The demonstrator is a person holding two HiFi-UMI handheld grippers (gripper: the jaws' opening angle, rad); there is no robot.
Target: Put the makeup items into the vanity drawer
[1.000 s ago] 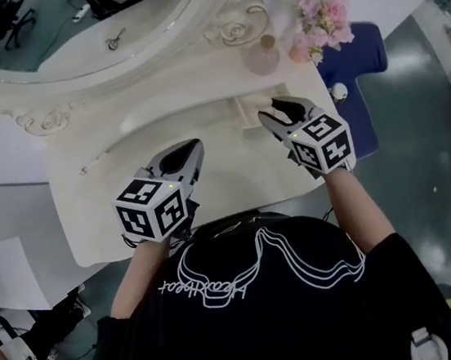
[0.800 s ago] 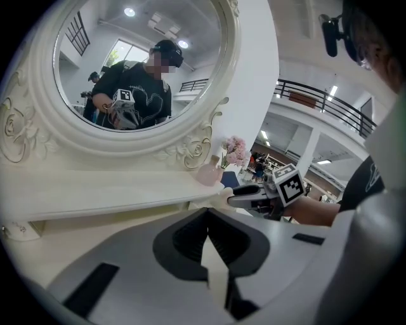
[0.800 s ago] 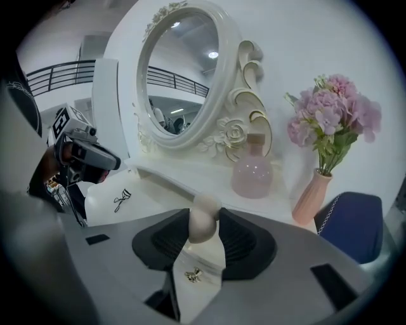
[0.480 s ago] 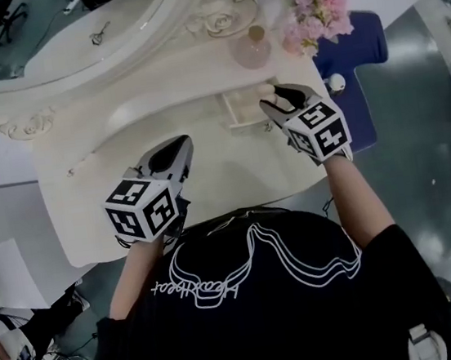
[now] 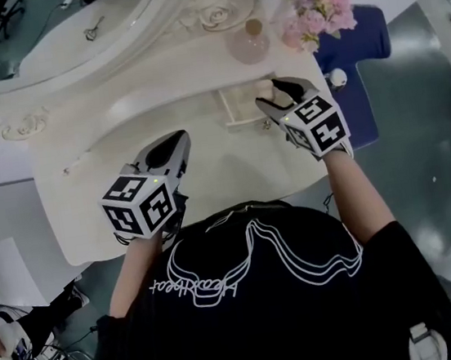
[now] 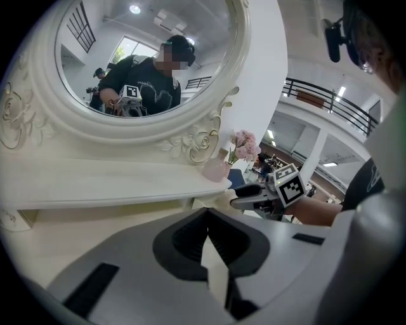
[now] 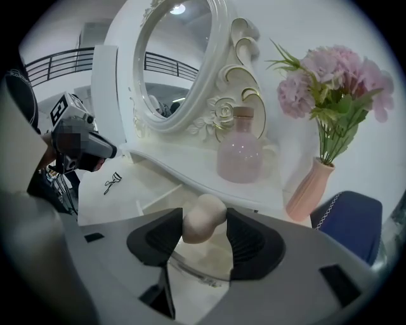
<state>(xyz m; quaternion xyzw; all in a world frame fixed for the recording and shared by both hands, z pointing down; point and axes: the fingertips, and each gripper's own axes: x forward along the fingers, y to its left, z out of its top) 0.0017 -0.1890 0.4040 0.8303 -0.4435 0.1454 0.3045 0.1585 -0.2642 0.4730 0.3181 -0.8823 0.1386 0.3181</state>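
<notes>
Leftmost, an eyelash curler (image 7: 111,183) lies on the desk (image 5: 232,166). Next, the left gripper (image 6: 207,241) hovers over the desk, its jaws pressed together with nothing between them. Rightward, the right gripper (image 7: 204,232) hangs above the open vanity drawer (image 5: 225,109). Its jaws have just been opening, and the beige makeup sponge (image 7: 203,219) sits between them, touching both pads.

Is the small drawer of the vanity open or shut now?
Open. The drawer is pulled out from under the shelf, and its pale inside shows from above.
</notes>
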